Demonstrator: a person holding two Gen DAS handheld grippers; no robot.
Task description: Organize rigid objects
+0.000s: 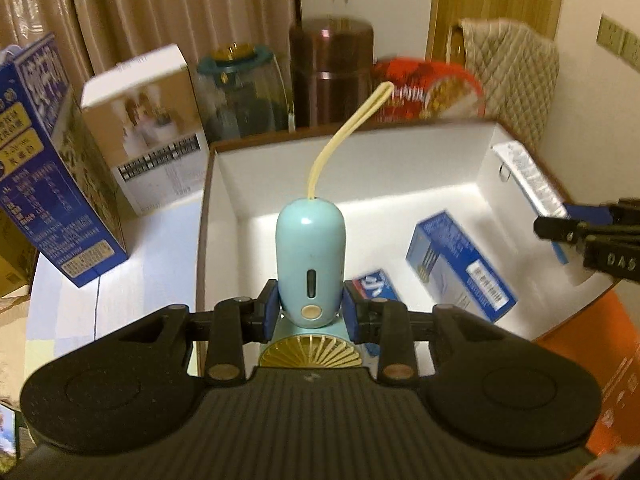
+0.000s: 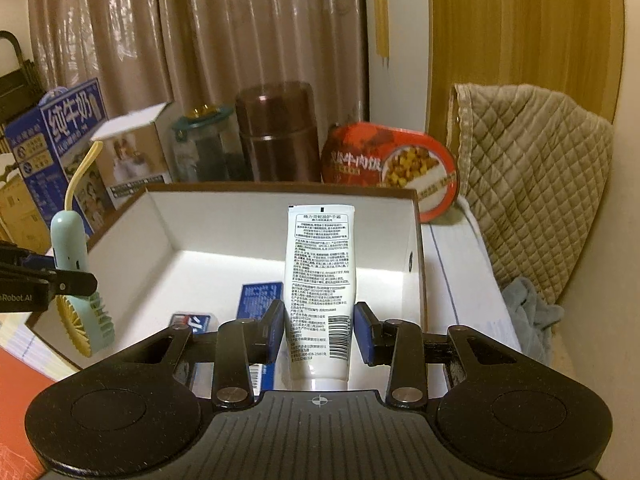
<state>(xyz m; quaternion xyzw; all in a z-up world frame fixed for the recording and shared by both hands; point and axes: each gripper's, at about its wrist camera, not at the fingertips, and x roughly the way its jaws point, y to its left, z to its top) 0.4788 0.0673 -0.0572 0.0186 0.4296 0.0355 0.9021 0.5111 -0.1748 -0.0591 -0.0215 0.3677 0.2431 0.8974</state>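
My left gripper (image 1: 310,312) is shut on a pale blue hand-held fan (image 1: 310,256), gripped by its handle, with the yellow wrist strap (image 1: 348,128) sticking up. It hangs over the near left side of an open white box (image 1: 360,160). My right gripper (image 2: 320,328) is shut on a white tube of hand cream (image 2: 320,272), held above the same box (image 2: 280,200). The fan (image 2: 70,248) and left gripper show at the left of the right wrist view. Inside the box lie a blue carton (image 1: 460,268) and a small blue-white pack (image 1: 376,284).
Behind the box stand a blue milk carton (image 1: 52,168), a white product box (image 1: 148,128), a glass jar with a teal lid (image 1: 244,92), a brown canister (image 1: 332,72) and a red instant-meal bowl (image 2: 388,168). A quilted cushion (image 2: 532,184) leans at the right, an orange box (image 1: 592,376) sits nearby.
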